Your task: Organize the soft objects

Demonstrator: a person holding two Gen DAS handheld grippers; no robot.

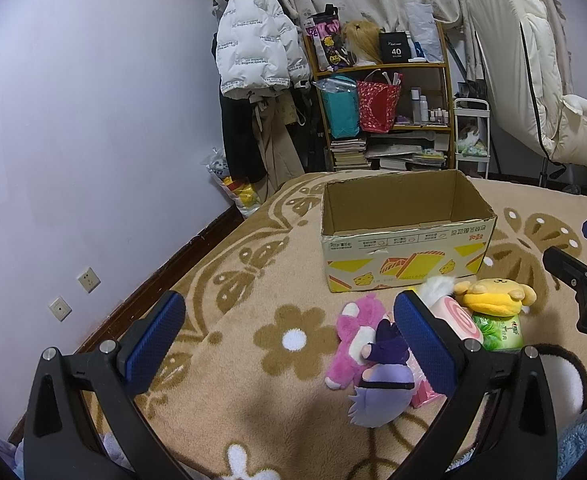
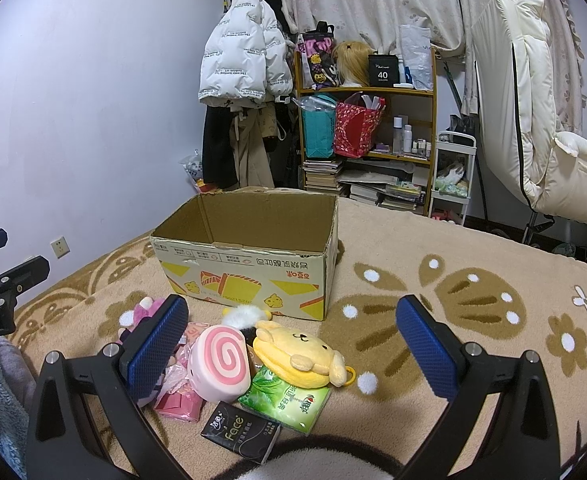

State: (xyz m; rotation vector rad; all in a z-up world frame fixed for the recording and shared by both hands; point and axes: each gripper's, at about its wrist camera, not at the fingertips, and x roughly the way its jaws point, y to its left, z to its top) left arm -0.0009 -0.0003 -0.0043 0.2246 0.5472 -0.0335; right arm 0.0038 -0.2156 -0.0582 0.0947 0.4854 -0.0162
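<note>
- Left gripper (image 1: 289,336): jaws spread wide, nothing held; hovers above the blanket (image 1: 253,280), aimed toward the cardboard box (image 1: 405,256).
- Right gripper (image 2: 293,344): jaws likewise wide apart, nothing held; hovers over the toy pile, box (image 2: 245,264) straight ahead and far.
- Box is seen open-topped on the blanket; no toy is visible inside from either view.
- Pile lies near, just in front of the box's near wall.
- In the left view, the pink plush (image 1: 359,336) and purple plush (image 1: 381,380) are seen just inside the right finger (image 1: 423,344), low between the jaws.
- In the right view, the swirl cushion (image 2: 221,364) sits just beside the left finger (image 2: 157,354); the yellow dog plush (image 2: 297,354) lies between the jaws, resting on the green tissue pack (image 2: 289,400).
- Black tissue pack (image 2: 241,432) is seen nearest, touching or just beside the green one; a pink wrapped packet (image 2: 177,400) is part-hidden under the cushion.
- A white-and-black fluffy item (image 2: 245,316) is seen behind the cushion; what it is cannot be told.
- Handling, judged: plush likely light, squashy, non-fragile; a grip across the body or head is advised, not ears or keyring loop (image 2: 349,374).
- Tissue packs are probably light, with slick wrap; a pinch across the short sides is advised.
- Yellow dog is judged easiest for the right gripper: topmost and unobstructed.
</note>
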